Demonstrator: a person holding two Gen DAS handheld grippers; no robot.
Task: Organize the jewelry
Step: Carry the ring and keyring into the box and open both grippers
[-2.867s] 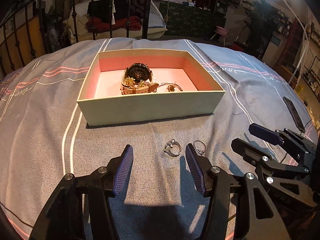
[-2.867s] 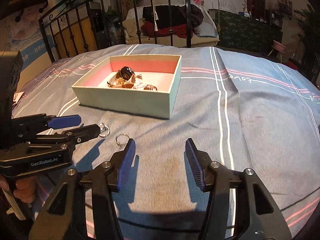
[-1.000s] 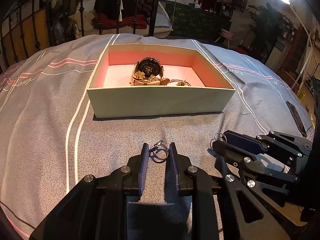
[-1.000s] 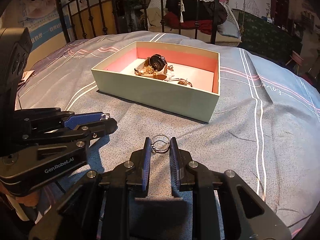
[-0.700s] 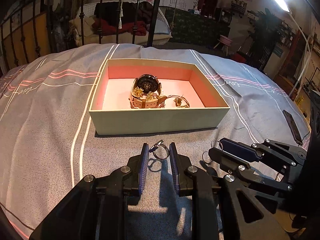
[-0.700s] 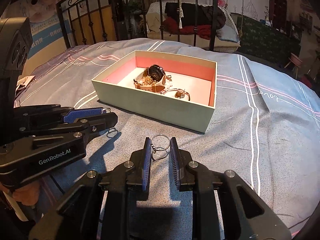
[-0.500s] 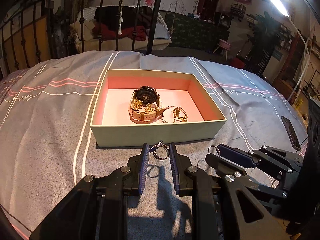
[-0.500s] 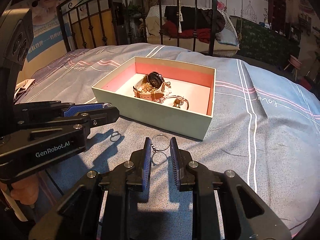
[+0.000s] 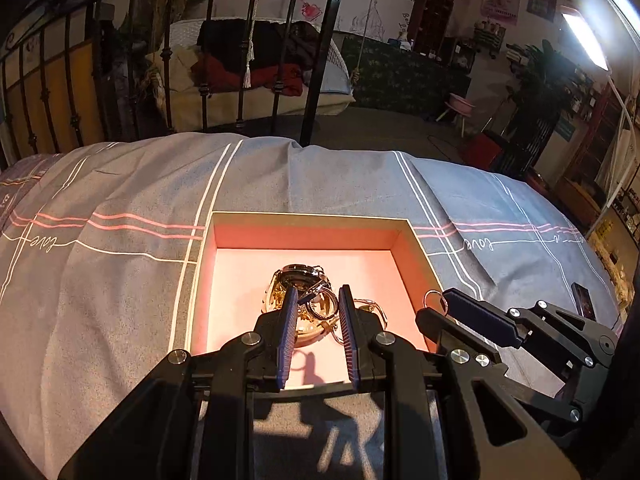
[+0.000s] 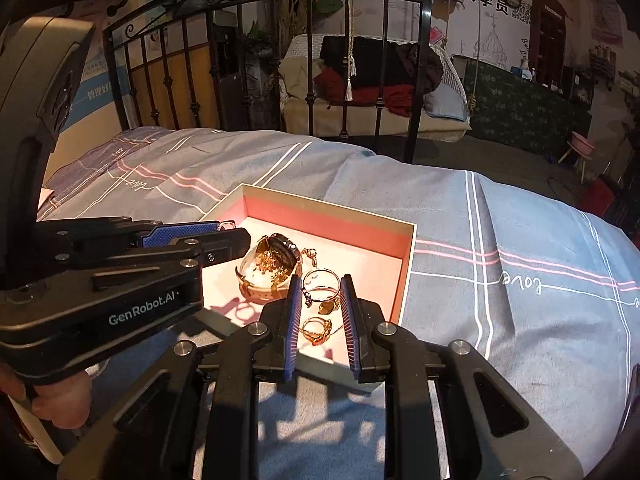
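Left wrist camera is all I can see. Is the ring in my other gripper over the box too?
Observer: Yes. In the right wrist view the thin ring in the right gripper hangs over the pink floor of the box, near its right wall.
Operator: Is anything under it?
Observer: A gold ring lies on the floor just below it, towards the front wall.
Operator: Who holds my left gripper?
Observer: A bare hand grips its handle, low at the left of the right wrist view.
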